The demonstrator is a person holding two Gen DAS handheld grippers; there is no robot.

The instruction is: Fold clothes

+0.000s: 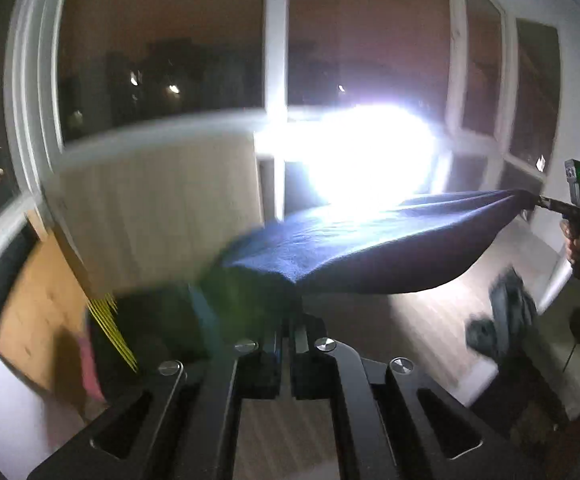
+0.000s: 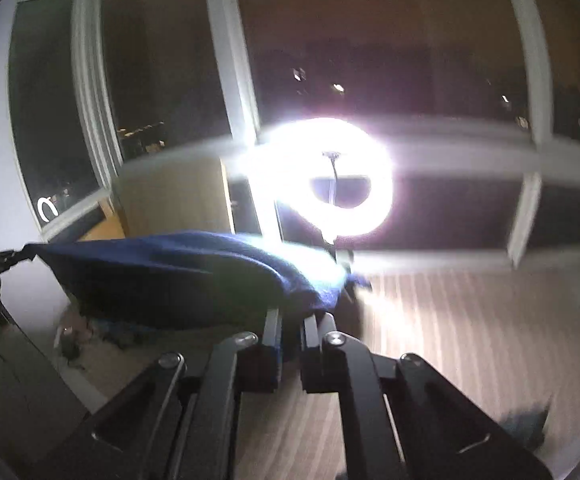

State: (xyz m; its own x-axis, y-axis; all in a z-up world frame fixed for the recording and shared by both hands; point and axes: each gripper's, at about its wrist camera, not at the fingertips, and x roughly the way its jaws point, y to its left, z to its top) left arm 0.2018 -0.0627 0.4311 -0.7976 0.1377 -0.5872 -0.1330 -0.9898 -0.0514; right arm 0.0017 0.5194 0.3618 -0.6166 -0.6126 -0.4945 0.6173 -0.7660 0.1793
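Cloth: a dark blue soft fabric garment (image 1: 369, 252) hangs stretched in the air between the left gripper (image 1: 288, 316) and right gripper (image 2: 290, 316), each clamped on one end; blurred ring light (image 2: 329, 176) probably beyond.

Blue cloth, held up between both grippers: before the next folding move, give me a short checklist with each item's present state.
1. Left gripper shut on the blue cloth: ok.
2. Right gripper shut on the cloth's other end: ok; the left wrist view shows it pinching that end.
3. Cloth lifted off the floor: ok, it hangs in the air between the grippers.
4. Cloth spread flat: not ok, it sags and bunches in the middle.
5. Which edges or corners are held: cannot tell, blur and glare from the ring light.
6. Landing spot free: cannot tell; dark clothes lie on the floor nearby.
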